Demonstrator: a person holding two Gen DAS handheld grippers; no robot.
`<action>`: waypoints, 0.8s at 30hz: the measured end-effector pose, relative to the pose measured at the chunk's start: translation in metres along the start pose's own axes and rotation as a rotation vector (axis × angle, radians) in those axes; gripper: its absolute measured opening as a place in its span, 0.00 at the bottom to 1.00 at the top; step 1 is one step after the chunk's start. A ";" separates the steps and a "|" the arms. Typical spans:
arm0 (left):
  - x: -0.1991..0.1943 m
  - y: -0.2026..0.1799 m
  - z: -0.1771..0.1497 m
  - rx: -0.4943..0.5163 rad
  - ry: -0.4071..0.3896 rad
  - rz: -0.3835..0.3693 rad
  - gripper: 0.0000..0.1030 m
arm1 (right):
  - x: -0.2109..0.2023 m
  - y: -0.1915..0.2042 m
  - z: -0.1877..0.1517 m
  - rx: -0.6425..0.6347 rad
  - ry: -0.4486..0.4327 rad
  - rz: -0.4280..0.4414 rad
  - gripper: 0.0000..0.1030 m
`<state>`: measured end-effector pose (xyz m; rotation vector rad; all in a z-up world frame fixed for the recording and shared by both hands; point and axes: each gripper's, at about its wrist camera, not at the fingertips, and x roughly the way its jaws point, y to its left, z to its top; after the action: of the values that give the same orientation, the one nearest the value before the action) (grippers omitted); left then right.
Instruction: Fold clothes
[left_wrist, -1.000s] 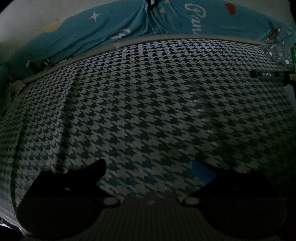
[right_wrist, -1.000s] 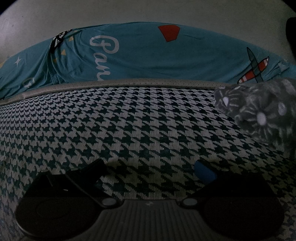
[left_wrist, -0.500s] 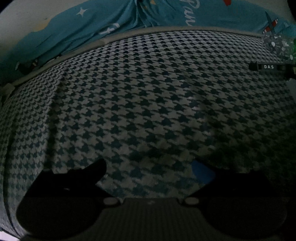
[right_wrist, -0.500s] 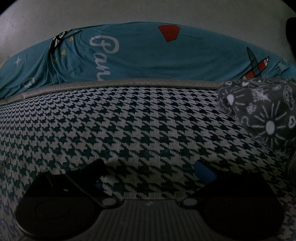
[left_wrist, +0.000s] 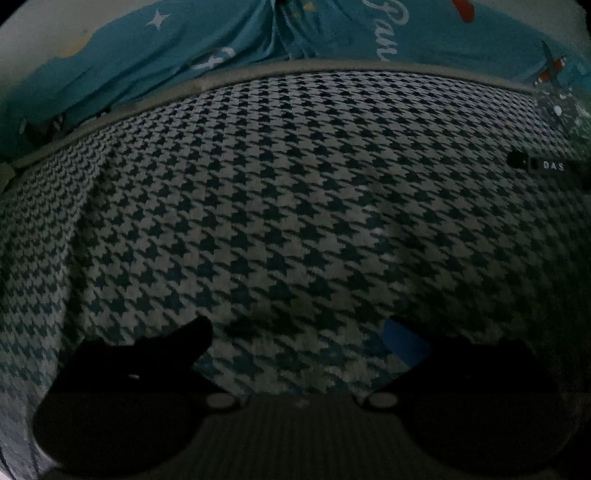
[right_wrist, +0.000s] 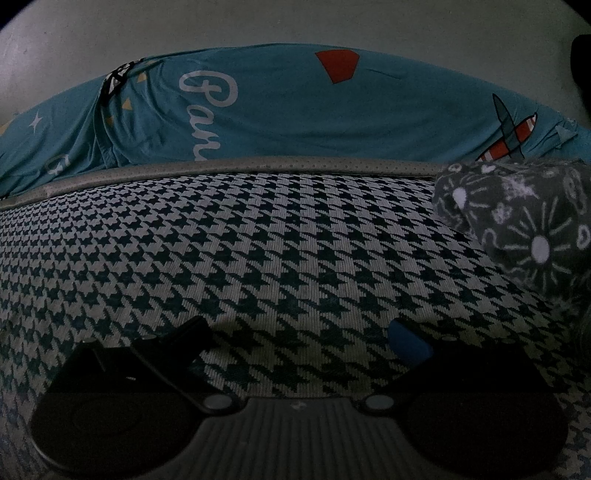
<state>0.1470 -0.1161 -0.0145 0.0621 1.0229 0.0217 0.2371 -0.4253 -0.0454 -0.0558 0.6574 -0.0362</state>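
- Houndstooth fabric (left_wrist: 295, 206) lies spread flat beneath both grippers.
- Left gripper (left_wrist: 295, 339) hovers with fingers spread, empty.
- Right gripper (right_wrist: 299, 336) likewise gapes; a grey patterned garment (right_wrist: 524, 229) sits far right.

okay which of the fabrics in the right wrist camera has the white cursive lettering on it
The teal sheet along the back, behind the grey piping. The houndstooth cover under the right gripper is only checked, and the grey cloth at right has white doodles.

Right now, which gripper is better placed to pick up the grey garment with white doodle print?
Right gripper, probably: the grey doodle-print garment lies near its right fingertip. In the left wrist view it shows only at the far right edge.
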 end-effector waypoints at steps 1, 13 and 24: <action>0.000 0.000 0.001 -0.002 -0.001 0.003 1.00 | 0.000 0.000 0.000 0.000 0.000 0.000 1.00; -0.027 0.030 -0.006 -0.060 -0.076 0.114 1.00 | 0.000 -0.002 0.001 -0.002 0.001 0.006 1.00; -0.049 0.061 -0.012 -0.163 -0.108 0.142 1.00 | 0.000 -0.005 0.001 -0.006 0.004 0.016 1.00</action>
<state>0.1123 -0.0575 0.0248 -0.0121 0.9045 0.2287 0.2381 -0.4307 -0.0442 -0.0562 0.6617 -0.0189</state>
